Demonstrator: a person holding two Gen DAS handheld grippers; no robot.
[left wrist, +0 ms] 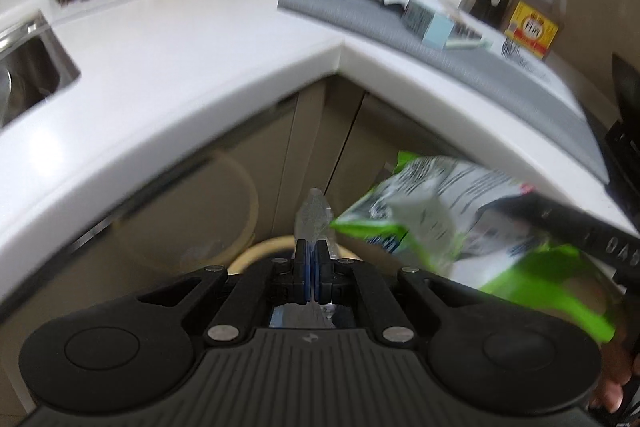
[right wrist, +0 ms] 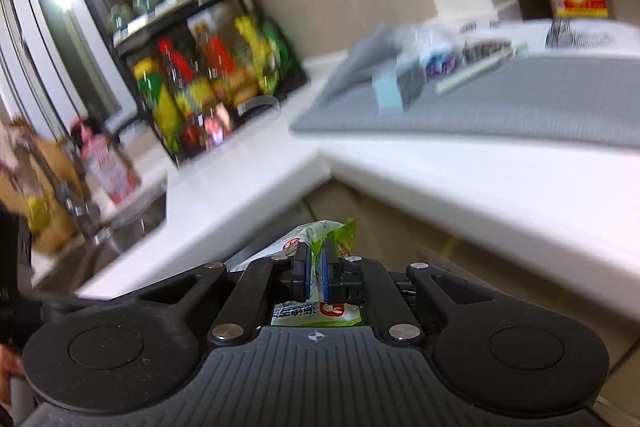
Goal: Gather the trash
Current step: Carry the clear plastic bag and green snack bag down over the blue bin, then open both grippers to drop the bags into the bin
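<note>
The left gripper (left wrist: 312,259) is clenched on a clear wrapper (left wrist: 314,217), held below the counter (left wrist: 200,39) edge, above a cream bin rim (left wrist: 256,251). The right gripper (right wrist: 317,273) grips a green-white bag (right wrist: 320,231), also below the counter edge. More trash (left wrist: 432,15) lies on the grey mat (left wrist: 500,79)
</note>
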